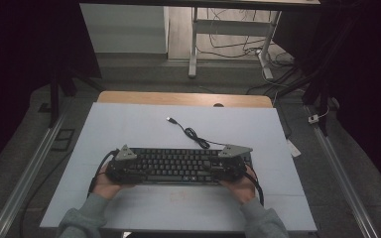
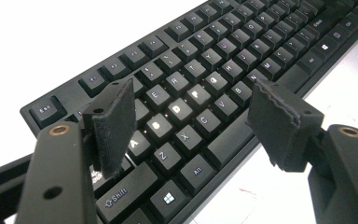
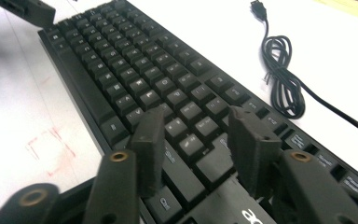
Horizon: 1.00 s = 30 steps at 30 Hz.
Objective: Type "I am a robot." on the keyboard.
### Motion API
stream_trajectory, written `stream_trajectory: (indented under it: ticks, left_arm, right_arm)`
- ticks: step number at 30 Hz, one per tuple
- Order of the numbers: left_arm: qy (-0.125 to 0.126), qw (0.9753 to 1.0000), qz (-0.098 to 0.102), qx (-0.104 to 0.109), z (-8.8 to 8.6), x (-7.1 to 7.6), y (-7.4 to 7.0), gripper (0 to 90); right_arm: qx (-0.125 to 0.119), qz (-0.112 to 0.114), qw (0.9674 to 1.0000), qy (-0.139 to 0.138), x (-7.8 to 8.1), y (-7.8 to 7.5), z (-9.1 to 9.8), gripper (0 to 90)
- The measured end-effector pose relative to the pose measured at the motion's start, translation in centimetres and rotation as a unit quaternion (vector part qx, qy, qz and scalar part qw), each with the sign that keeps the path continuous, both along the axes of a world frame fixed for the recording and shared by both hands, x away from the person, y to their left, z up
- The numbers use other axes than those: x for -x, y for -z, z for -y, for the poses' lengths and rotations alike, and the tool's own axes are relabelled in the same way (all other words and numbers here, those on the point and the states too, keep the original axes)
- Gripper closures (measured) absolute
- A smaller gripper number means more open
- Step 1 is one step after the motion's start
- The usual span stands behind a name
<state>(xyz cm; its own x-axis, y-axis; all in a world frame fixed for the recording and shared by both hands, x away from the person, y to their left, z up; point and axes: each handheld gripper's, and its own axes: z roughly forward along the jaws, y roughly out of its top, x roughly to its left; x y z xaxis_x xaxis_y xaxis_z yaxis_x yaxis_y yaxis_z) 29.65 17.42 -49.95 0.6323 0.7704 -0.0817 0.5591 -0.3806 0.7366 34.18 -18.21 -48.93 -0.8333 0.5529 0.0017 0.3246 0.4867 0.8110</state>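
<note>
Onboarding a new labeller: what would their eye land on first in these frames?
First the black keyboard, lying across the near middle of the white table, with a few letter keys glowing in the left gripper view. Then the left gripper and right gripper, one over each end of it, both with jaws open over the keys. Behind it the keyboard's cable lies coiled, its USB plug loose.

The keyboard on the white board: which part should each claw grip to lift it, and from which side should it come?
Probably the two short ends of the keyboard, each claw coming in from its own outer side. The keyboard is long, flat and low, so gripping both ends should keep it level. The left claw and right claw hang open above the keys. Avoid the far edge, where the cable leaves.
</note>
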Motion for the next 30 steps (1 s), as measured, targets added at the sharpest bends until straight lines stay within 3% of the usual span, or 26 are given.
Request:
stream_trajectory:
  ticks: [21, 30]
  left_arm:
    - [-0.003, 1.0, 0.002, 0.001, -0.2, 0.1, 0.0, 31.6]
    - [-0.01, 0.9999, 0.009, 0.003, -0.8, 0.7, 0.0, 31.6]
  right_arm:
    - [0.004, 0.01, 0.9999, 0.003, 0.3, 0.0, 0.7, 51.1]
    - [0.007, 0.019, 0.9996, 0.021, 1.4, -0.2, 3.2, 50.7]
